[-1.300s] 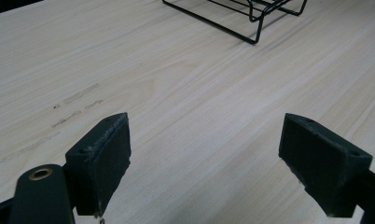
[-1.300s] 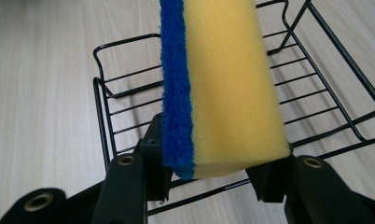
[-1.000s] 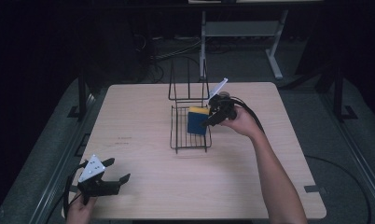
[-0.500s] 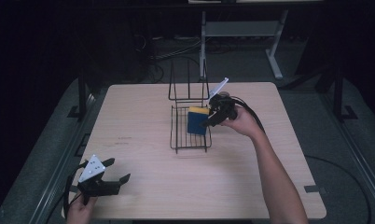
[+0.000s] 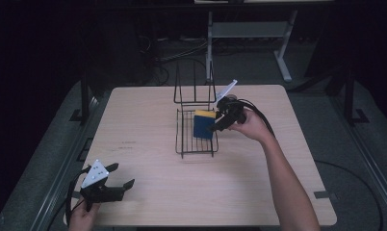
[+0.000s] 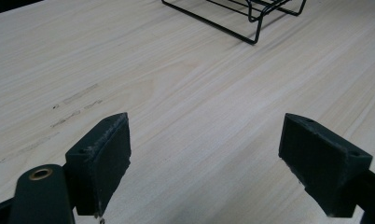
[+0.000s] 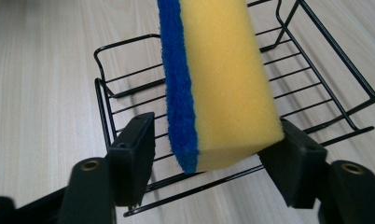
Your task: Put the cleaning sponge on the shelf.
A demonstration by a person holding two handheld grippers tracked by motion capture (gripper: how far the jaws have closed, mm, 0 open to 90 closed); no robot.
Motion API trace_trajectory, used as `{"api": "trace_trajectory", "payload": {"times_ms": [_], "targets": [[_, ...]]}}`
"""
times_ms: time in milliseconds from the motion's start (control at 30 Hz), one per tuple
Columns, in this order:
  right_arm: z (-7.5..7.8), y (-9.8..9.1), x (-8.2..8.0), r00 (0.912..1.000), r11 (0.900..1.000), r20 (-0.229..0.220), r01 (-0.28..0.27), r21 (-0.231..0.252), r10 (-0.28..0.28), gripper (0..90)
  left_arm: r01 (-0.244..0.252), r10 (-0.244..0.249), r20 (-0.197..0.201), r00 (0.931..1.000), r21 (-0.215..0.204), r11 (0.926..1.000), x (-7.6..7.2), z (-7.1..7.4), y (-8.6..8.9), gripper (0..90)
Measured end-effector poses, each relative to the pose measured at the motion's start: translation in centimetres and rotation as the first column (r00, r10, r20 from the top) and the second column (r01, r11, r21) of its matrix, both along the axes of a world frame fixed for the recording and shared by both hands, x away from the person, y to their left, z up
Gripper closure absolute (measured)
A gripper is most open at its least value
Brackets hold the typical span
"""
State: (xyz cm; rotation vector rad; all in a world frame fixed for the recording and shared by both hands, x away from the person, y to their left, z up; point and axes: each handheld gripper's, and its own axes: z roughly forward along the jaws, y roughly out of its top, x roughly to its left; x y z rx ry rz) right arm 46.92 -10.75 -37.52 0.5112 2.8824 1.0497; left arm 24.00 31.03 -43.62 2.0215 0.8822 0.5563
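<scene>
Nothing shifted; our right gripper (image 7: pixel 206 158) jaws just widened, releasing sponge (image 7: pixel 223 79) | rack (image 5: pixel 183 144) mid-table | left gripper (image 6: pixel 204 154) agape, far-left front corner.

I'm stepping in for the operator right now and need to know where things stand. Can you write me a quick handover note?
Left hand-held gripper: jaws open, nothing between them, resting at the near left corner of the table.
Right hand-held gripper: at the wire rack, jaws have just been opening; a gap shows beside the sponge's blue face, the other jaw sits close to the yellow side.
Sponge: standing on edge in the rack's tray.
Done: sponge brought into the rack, grip loosened.
Left: finish releasing, check that the sponge stays put, draw the right hand back.
</scene>
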Motion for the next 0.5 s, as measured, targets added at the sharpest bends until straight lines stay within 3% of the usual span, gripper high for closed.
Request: {"api": "trace_trajectory", "payload": {"times_ms": [500], "targets": [[-0.18, -0.76, -0.30, 0.9998, 0.9998, -0.006, 0.019, -0.003, -0.019, 27.1, 0.000, 0.000, -0.002, 1.0000, 0.004, 1.0000, 0.07, -0.05, -0.14, 16.2]]}}
